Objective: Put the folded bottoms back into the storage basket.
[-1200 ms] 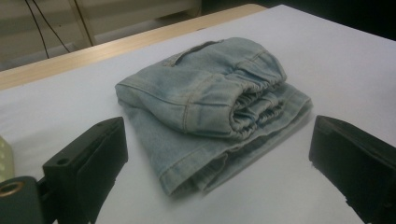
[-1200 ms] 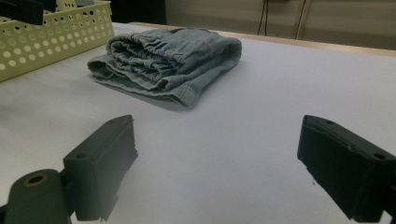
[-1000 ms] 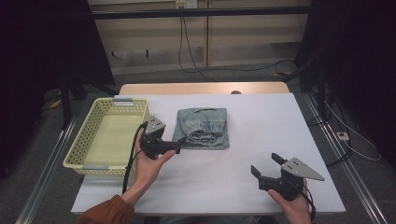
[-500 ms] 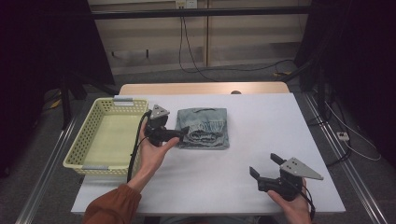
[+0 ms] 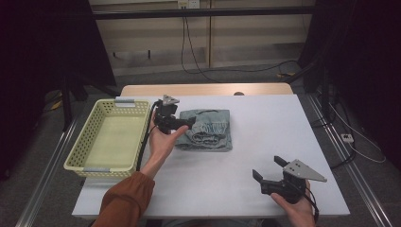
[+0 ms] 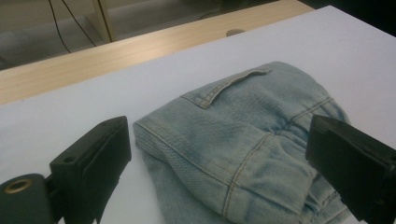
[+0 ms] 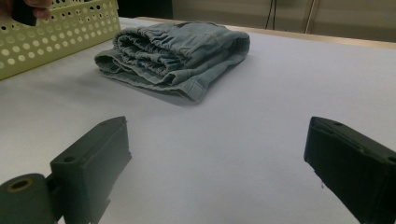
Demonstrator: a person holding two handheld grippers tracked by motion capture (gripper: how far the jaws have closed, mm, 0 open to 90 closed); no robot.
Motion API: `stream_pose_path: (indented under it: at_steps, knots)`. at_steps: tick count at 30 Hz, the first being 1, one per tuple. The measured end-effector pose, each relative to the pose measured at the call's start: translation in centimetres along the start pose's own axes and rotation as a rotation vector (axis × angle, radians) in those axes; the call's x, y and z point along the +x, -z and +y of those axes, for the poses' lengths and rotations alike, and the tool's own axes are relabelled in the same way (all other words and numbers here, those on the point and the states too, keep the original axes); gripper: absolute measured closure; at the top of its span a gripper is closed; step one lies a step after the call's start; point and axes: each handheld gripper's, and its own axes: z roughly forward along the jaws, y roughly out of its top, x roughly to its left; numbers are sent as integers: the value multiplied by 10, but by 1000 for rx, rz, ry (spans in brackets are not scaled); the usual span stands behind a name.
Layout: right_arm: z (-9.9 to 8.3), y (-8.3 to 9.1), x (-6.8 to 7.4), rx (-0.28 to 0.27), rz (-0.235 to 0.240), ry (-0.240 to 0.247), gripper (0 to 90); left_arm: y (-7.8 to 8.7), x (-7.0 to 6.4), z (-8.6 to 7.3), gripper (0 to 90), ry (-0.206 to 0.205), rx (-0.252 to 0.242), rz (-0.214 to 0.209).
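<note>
A folded pair of light blue denim shorts [image 5: 208, 129] [image 6: 243, 140] [image 7: 177, 46] lies on the white table [image 5: 265, 127], just right of the basket. My left gripper [image 5: 188, 124] [image 6: 219, 158] is open at the shorts' left edge, its jaws straddling the folded corner without closing on it. My right gripper [image 5: 267, 168] [image 7: 215, 158] is open near the table's front right, low over the bare tabletop, well apart from the shorts.
A pale yellow perforated basket [image 5: 85, 144] [image 7: 51, 32] stands empty at the table's left. A wooden table edge [image 5: 208, 89] runs along the far side. Cables trail on the floor behind.
My left gripper has moved forward and right from beside the basket onto the shorts' left edge. The right gripper has stayed put.
</note>
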Motion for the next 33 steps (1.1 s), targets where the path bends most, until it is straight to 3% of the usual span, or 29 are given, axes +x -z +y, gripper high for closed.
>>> stream_pose_path:
  at_steps: [1,2,6,18,23,25,30,33]
  knots:
    - [0,0,0,0,1,0,71,-4,0,-1,64,26,-10,-1]
    - [0,0,0,0,1,0,71,-6,2,-1,62,17,3,-7]
    - [0,0,0,5,2,-2,71,-17,7,-3,63,45,20,-9]
    - [-1,-1,0,9,-2,3,78,-44,14,-7,98,66,67,24]
    - [-1,0,-1,4,-11,-3,82,-54,15,-14,152,47,136,49]
    - [-1,0,-1,4,-9,-2,82,-56,16,-16,182,33,172,79]
    - [0,0,0,5,-7,1,85,-57,24,-21,193,60,242,67]
    - [-1,0,0,5,-6,-1,86,-57,30,-27,202,100,241,48]
